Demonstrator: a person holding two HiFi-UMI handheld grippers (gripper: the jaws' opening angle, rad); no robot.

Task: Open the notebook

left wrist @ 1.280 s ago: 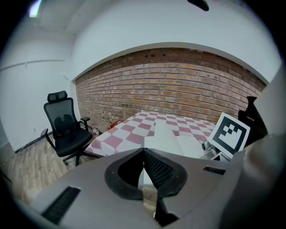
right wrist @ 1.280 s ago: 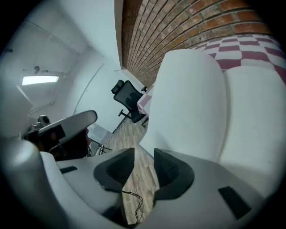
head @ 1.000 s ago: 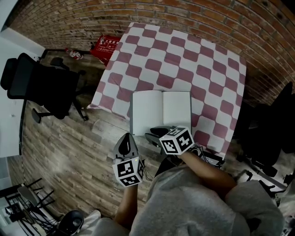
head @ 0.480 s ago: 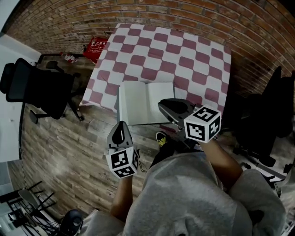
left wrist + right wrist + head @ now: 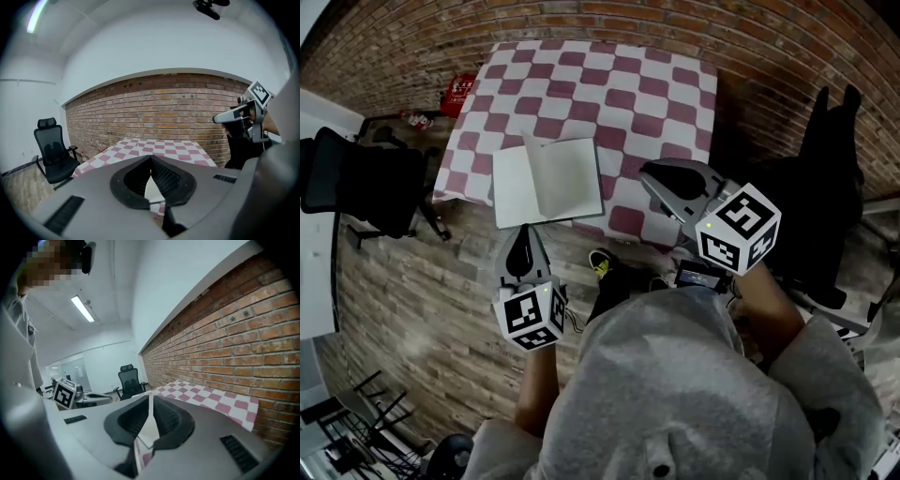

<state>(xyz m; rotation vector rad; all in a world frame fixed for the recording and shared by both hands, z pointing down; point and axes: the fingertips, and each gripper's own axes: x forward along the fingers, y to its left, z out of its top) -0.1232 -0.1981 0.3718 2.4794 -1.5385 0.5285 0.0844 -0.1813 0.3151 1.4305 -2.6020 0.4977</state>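
Note:
The notebook (image 5: pixel 546 180) lies open with blank white pages near the front edge of the red-and-white checked table (image 5: pixel 609 84). My left gripper (image 5: pixel 523 234) hovers just in front of the notebook, off the table, with its tips together and nothing held. My right gripper (image 5: pixel 649 176) hangs to the right of the notebook, over the table's front right part. Its jaws are closing, almost together, with nothing between them. In the left gripper view the left gripper (image 5: pixel 151 157) points at the table (image 5: pixel 154 147). In the right gripper view the right gripper (image 5: pixel 150 397) points along the brick wall.
A brick wall (image 5: pixel 750 37) runs behind the table. A black office chair (image 5: pixel 356 183) stands on the wooden floor at the left, and a red object (image 5: pixel 457 94) lies near the wall. A dark chair (image 5: pixel 825 187) is at the right. A shoe (image 5: pixel 600 264) shows below the table edge.
Both grippers have drawn back from the notebook and risen. The right one swung up and to the right, and its jaws went from wide to nearly together. The notebook stays open.

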